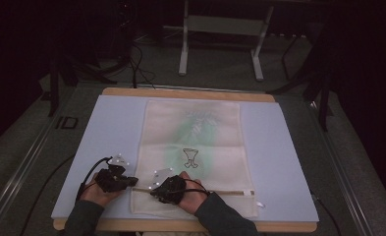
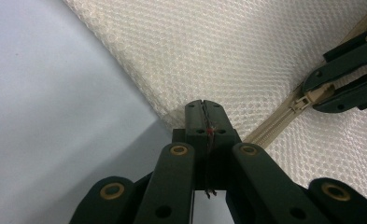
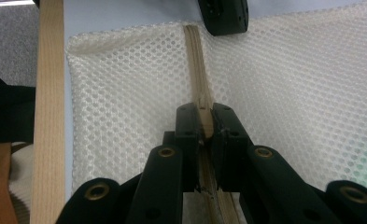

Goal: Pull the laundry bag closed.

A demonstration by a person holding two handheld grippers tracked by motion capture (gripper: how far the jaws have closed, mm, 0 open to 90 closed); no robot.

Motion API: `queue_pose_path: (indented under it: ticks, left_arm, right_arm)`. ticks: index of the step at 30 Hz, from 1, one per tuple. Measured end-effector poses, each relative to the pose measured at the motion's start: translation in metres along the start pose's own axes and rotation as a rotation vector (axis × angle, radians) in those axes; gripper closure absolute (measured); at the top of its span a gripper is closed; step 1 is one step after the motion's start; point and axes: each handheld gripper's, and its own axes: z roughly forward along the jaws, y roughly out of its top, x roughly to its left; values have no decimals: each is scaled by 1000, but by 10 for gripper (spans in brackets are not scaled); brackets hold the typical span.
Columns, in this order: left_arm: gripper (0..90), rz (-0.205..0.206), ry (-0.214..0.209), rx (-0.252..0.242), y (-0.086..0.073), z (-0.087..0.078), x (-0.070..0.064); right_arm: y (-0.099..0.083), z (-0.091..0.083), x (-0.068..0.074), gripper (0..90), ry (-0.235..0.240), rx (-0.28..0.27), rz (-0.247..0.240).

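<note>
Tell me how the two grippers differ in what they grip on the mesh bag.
The left gripper pinches the mesh bag at its edge, by the zipper's end; the right gripper clamps the zipper pull, farther along the zipper. Both are shut, low on the bag.

A pale blue mat (image 1: 289, 162) covers the wooden tabletop (image 1: 188, 93). Grey carpet (image 1: 28, 142) surrounds it. At 12 o'clock beyond the table, a white stand frame (image 1: 183, 46); black cables (image 1: 139, 66) at 11 o'clock.
</note>
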Motion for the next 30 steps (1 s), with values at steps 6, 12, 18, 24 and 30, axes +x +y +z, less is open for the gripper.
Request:
queue_pose_path:
  ticks: [6, 12, 18, 24, 30]
  left_arm:
    - [900, -5, 5, -2, 0, 0, -1]
    - [900, -7, 4, -4, 0, 0, -1]
    - [900, -6, 6, -4, 0, 0, -1]
    - [900, -7, 6, -3, 0, 0, -1]
    - [900, -7, 5, -3, 0, 0, -1]
  right_arm:
    - [-3, -3, 1, 823, -8, 6, -15]
    - [-5, -6, 1, 823, -11, 13, -10]
    - [-7, -8, 2, 822, -15, 17, -14]
    - [-9, -11, 3, 823, -21, 26, -20]
    - [-12, -15, 3, 823, -23, 35, -16]
